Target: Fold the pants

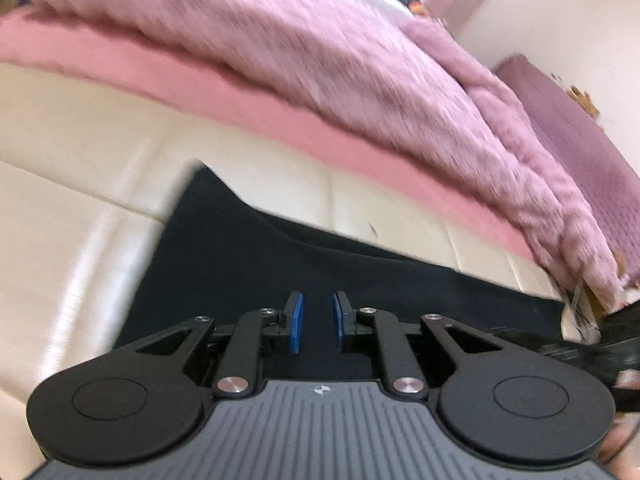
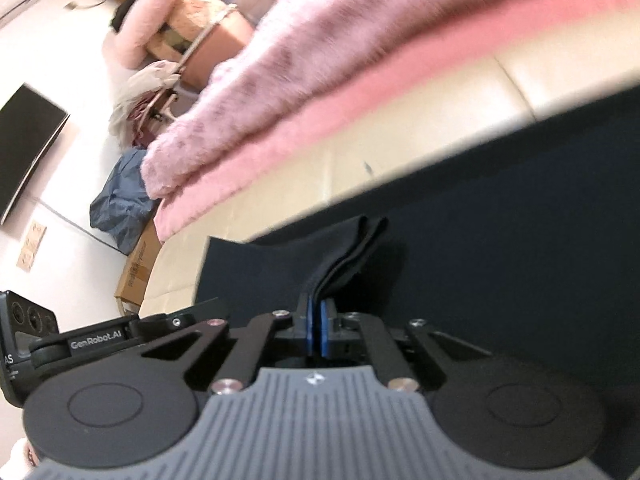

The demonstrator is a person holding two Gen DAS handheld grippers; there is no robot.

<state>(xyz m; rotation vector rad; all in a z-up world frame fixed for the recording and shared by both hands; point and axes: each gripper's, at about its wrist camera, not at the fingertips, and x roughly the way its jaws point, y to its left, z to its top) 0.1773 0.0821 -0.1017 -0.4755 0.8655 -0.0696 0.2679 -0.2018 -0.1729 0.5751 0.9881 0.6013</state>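
Dark navy pants [image 1: 240, 248] lie spread on a cream leather surface [image 1: 72, 216]. My left gripper [image 1: 317, 322] is open just above the pants, its blue pads apart with nothing between them. In the right wrist view the pants [image 2: 500, 220] fill the right half. My right gripper [image 2: 317, 328] is shut on a bunched fold of the pants fabric [image 2: 348, 256], which rises up from between the pads. The other gripper's body [image 2: 100, 336] shows at the left of the right wrist view.
A fluffy pink blanket [image 1: 320, 60] over a pink sheet [image 1: 240, 108] lies beyond the pants. In the right wrist view, a dark screen [image 2: 24, 148], a blue bag [image 2: 120, 200], cardboard boxes [image 2: 138, 268] and piled items [image 2: 192, 40] stand on the floor to the left.
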